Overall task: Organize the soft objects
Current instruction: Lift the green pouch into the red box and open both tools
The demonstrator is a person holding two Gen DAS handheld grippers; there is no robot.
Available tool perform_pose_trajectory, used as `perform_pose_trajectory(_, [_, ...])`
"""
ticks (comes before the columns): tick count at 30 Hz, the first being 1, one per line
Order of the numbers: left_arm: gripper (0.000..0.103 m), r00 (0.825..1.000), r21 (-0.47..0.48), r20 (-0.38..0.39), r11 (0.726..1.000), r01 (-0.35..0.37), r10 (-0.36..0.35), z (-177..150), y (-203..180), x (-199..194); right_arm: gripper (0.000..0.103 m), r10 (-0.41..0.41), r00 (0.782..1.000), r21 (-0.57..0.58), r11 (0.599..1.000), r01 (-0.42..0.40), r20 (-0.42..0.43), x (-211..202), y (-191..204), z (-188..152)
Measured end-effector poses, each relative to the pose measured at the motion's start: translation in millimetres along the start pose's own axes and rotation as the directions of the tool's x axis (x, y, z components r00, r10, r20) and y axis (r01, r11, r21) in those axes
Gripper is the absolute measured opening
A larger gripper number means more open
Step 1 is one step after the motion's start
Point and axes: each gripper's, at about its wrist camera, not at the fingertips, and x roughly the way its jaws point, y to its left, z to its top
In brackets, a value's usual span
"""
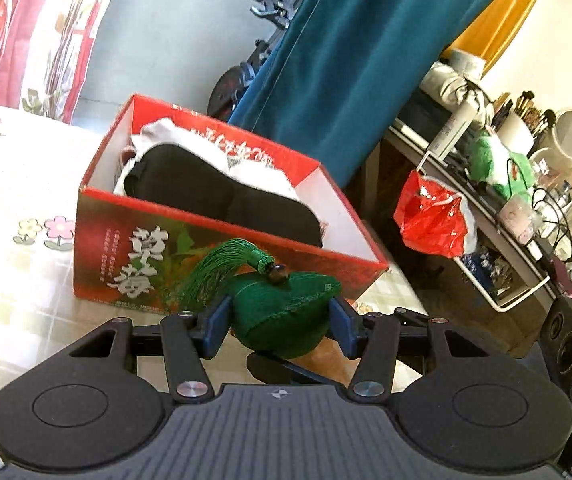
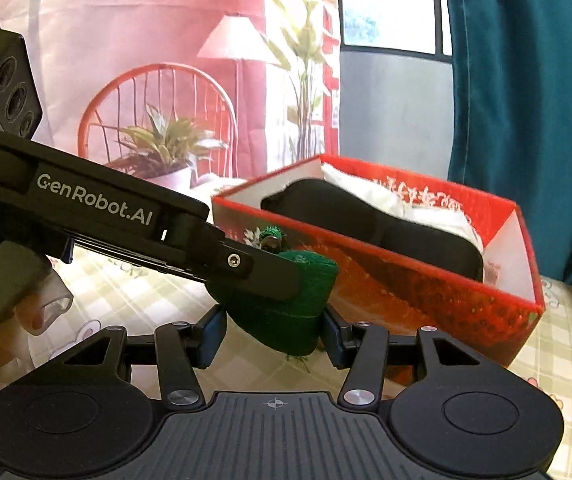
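Note:
A green stuffed pouch (image 1: 281, 312) with a green tassel (image 1: 221, 268) and a brown bead sits between the blue pads of my left gripper (image 1: 279, 322), which is shut on it just in front of the red box (image 1: 221, 240). The box holds a black soft item (image 1: 213, 192) and white cloth (image 1: 165, 132). In the right wrist view the same pouch (image 2: 286, 320) lies between my right gripper's (image 2: 271, 334) pads, which touch its sides. The left gripper (image 2: 253, 268) reaches in from the left over the pouch. The red box (image 2: 406, 292) stands right behind.
The table has a pale checked cloth with flower prints (image 1: 45, 232). A teal curtain (image 1: 350, 60) hangs behind the box. To the right a cluttered shelf (image 1: 506, 184) carries a red plastic bag (image 1: 430, 216). A pink printed backdrop (image 2: 145, 80) stands behind the table.

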Motion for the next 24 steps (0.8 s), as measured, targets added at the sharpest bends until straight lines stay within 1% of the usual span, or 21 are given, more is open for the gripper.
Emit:
perform_pose_trajectory(8, [0.055,0.997,0.046,0.076,0.999,0.01,-0.014,11.2,-17.9,-21.9,0.047,-0.011,0.996,-0.029,1.0,0.013,0.084,-18.1,9.3,14.9])
perform_pose_trajectory(13, [0.055,0.994,0.077,0.11,0.997,0.015,-0.023,16.4,-30.4,-33.3,0.047,-0.022,0.989,-0.042,0.999,0.028,0.145,-32.4,14.0,22.7])
perform_pose_trajectory(18, [0.055,0.993,0.089,0.117,0.996,0.016,-0.027,17.7,-34.8,-37.3,0.047,-0.027,0.984,-0.053,0.998,0.037,0.174,-40.5,16.1,26.9])
perform_pose_trajectory(24, [0.056,0.995,0.098,0.097,0.995,0.02,-0.03,22.5,-33.2,-33.3,0.047,-0.027,0.985,-0.056,0.998,0.037,0.172,-40.9,13.6,26.3])
